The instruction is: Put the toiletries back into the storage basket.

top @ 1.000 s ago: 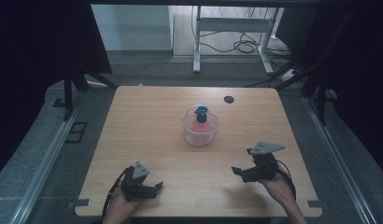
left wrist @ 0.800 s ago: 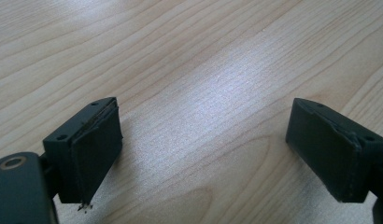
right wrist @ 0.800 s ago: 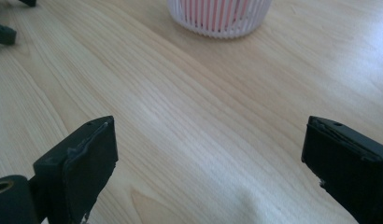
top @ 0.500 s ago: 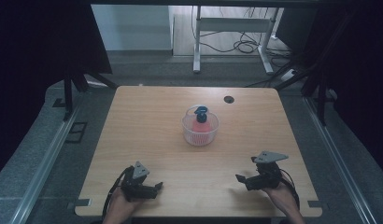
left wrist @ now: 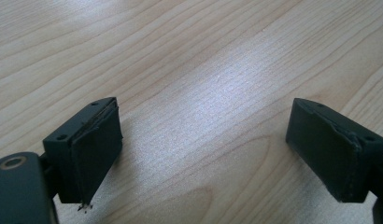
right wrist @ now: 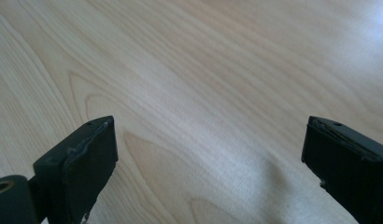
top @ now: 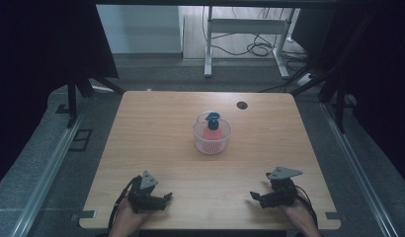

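Observation:
A clear round bowl [top: 212,140] stands in the middle of the wooden table [top: 156,128], holding a red object with a blue top [top: 212,120]. My left gripper [top: 166,198] rests low at the table's near left, open, with bare wood between its jaws [left wrist: 206,140]. My right gripper [top: 254,197] sits at the near right, also open, jaws wide apart over bare wood [right wrist: 208,154]. Both grippers are well short of the bowl and hold nothing.
A small dark round spot [top: 241,104] lies on the table behind the bowl to the right. A white desk frame [top: 245,29] and cables stand on the floor beyond. Dark curtains flank both sides.
My right gripper has drawn back toward the near edge and lowered to the table. The left gripper has stayed put.

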Motion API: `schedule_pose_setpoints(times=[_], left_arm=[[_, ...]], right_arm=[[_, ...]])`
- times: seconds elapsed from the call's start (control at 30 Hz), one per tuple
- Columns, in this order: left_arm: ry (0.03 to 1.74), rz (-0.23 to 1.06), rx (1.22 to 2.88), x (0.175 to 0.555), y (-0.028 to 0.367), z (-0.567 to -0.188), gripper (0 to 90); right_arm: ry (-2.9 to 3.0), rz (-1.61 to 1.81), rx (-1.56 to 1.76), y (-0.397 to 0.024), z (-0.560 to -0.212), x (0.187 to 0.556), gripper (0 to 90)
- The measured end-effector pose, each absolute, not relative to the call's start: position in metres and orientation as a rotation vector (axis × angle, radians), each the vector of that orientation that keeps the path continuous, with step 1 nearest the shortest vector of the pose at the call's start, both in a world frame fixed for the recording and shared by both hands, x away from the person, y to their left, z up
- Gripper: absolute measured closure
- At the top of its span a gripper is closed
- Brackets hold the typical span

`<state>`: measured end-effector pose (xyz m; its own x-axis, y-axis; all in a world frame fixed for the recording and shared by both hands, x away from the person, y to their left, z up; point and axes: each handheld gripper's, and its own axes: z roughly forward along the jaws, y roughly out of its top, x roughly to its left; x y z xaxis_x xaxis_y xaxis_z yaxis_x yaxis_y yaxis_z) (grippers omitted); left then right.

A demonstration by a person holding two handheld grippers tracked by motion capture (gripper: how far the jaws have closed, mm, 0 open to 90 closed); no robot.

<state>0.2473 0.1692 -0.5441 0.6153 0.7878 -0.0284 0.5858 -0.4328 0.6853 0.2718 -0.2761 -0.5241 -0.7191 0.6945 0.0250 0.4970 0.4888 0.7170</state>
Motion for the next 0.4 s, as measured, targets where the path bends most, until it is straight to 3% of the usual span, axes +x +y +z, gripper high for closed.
schedule_pose_setpoints(times=[0.4], left_arm=[[1.075, 0.39, 2.169, 0.247, 0.169, -0.544, 10.3]], right_arm=[[2.482, 1.012, 0.994, -0.276, -0.543, 0.268, 0.0]])
